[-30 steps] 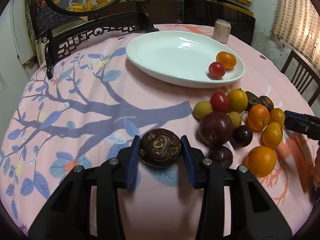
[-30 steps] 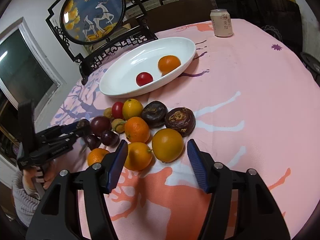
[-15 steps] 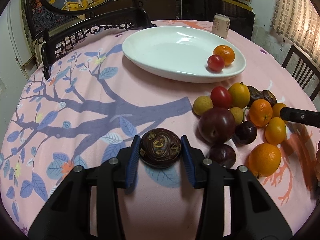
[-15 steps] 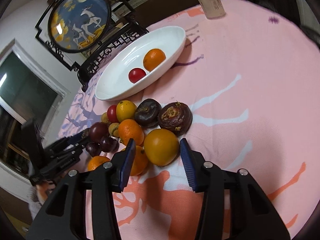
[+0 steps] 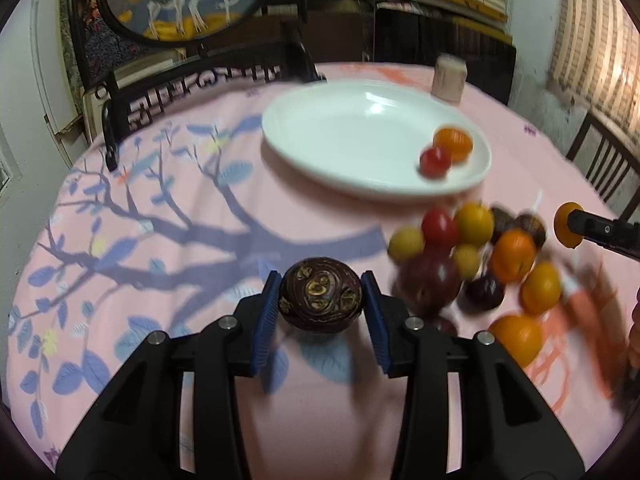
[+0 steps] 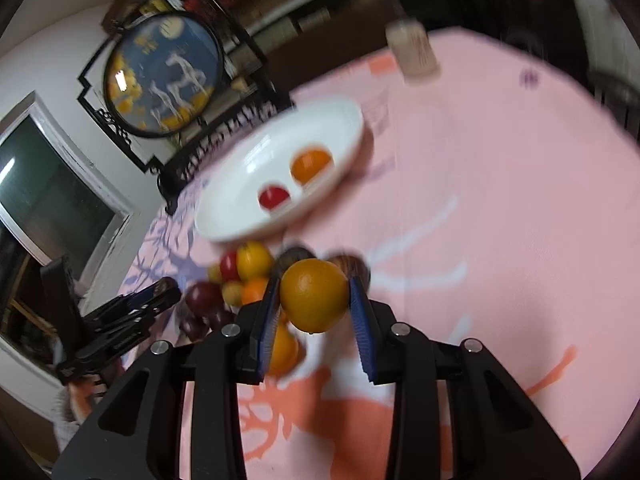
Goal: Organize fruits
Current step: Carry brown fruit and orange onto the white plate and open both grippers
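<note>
The left hand-held gripper [image 5: 321, 299] is clamping a dark wrinkled fruit [image 5: 321, 299] above the desk [image 5: 160, 240], while the right hand-held gripper [image 6: 314, 296] is closing on an orange [image 6: 314, 295], likely both bound for the white plate [image 5: 344, 140].

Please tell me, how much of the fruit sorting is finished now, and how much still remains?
Early stage. Done: only a red fruit and a small orange lie in the white plate. In hand: the left hand-held gripper grips a dark wrinkled fruit; the right hand-held gripper is closing on an orange fruit. Left: the fruit pile on the tablecloth.
</note>
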